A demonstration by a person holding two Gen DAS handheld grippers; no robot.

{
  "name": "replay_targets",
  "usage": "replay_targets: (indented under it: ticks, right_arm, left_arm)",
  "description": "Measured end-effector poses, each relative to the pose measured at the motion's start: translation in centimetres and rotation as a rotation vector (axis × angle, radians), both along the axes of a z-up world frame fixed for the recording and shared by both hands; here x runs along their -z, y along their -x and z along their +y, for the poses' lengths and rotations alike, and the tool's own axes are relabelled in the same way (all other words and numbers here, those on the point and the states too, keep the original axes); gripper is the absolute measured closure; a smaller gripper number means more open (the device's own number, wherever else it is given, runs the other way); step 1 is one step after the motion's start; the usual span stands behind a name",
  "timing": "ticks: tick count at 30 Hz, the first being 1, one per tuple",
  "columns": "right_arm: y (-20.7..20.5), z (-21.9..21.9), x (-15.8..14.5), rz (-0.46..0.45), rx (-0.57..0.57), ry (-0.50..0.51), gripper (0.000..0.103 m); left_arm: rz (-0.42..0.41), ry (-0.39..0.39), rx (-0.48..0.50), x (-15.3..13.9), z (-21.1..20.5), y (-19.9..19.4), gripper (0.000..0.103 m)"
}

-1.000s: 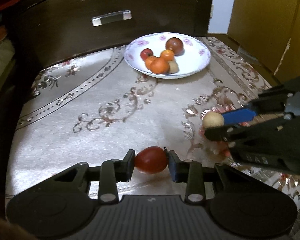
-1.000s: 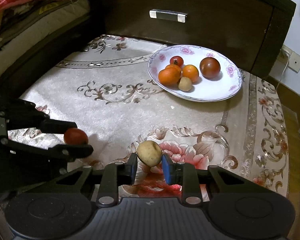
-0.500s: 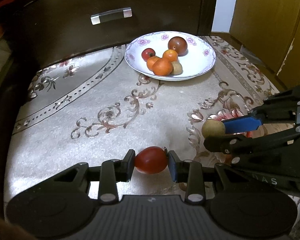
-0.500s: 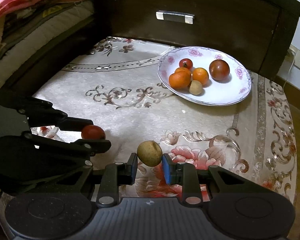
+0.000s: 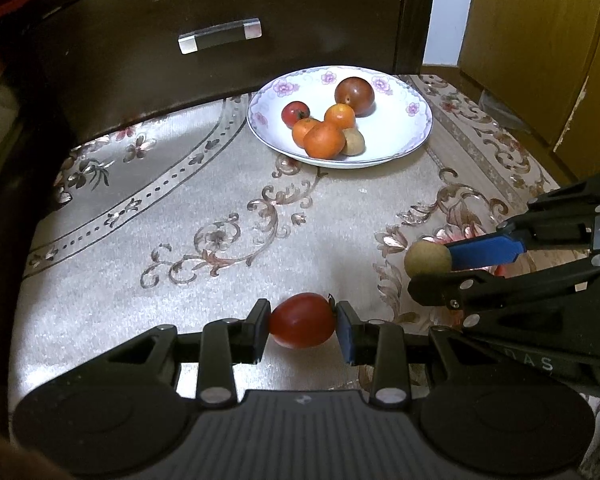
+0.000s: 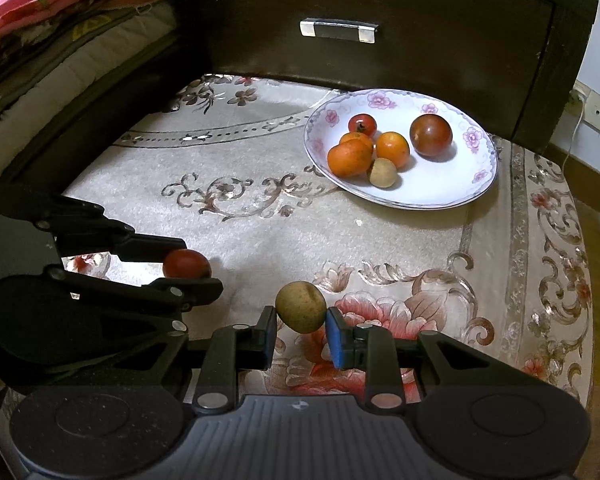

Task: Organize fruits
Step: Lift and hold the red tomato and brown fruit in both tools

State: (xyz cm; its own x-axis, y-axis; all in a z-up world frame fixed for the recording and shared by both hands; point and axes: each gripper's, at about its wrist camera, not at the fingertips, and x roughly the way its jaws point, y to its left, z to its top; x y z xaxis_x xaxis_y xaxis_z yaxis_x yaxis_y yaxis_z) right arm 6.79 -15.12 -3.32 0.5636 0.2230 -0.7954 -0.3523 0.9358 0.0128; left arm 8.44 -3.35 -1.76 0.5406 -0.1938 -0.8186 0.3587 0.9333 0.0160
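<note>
Two fruits in hand, both lifted clear of the patterned cloth point(image 5: 228, 280): left gripper point(image 5: 303, 322), jaws clenched on a red tomato point(image 5: 302, 321), long axis running jaw to jaw; right gripper point(image 6: 301, 328), jaws clenched on a small tan round fruit point(image 6: 301, 306), kind not certain, possibly a longan. Landmark: white floral-rimmed plate point(image 5: 396, 148), resting on the cloth close in front of the dark drawer front. Plate contents: one small red tomato point(image 5: 295, 114), one large dark-red fruit point(image 5: 354, 96), three orange citrus point(image 5: 324, 139) clustered toward the plate's middle, one tan fruit point(image 5: 353, 142) touching that cluster. Deciding relation: the plate lies ahead of both sets of jaws, forward and slightly right of the left gripper, forward and right of the right gripper, with open cloth between; judged, the right gripper is somewhat nearer the plate's near rim, and bare plate shows on the side away from the small red tomato. Surface: pale, scroll-and-flower patterned fabric, soft-looking, so a dropped fruit would likely roll little. Room: drawer front with metal handle point(image 6: 337, 31) behind the plate; folded bedding point(image 6: 40, 36) left of it; wooden cupboard panel point(image 5: 540, 60) and wall socket point(image 6: 592, 110) to its right.
</note>
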Motion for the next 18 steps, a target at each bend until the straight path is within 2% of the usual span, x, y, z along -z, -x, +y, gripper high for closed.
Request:
replay_targets:
  ticks: [18]
  right_arm:
    - [0.1,-0.16,-0.31,-0.014,0.014,-0.001,0.078]
  left_arm:
    - [-0.022,-0.013,0.011,-0.32,-0.31,-0.19,0.062]
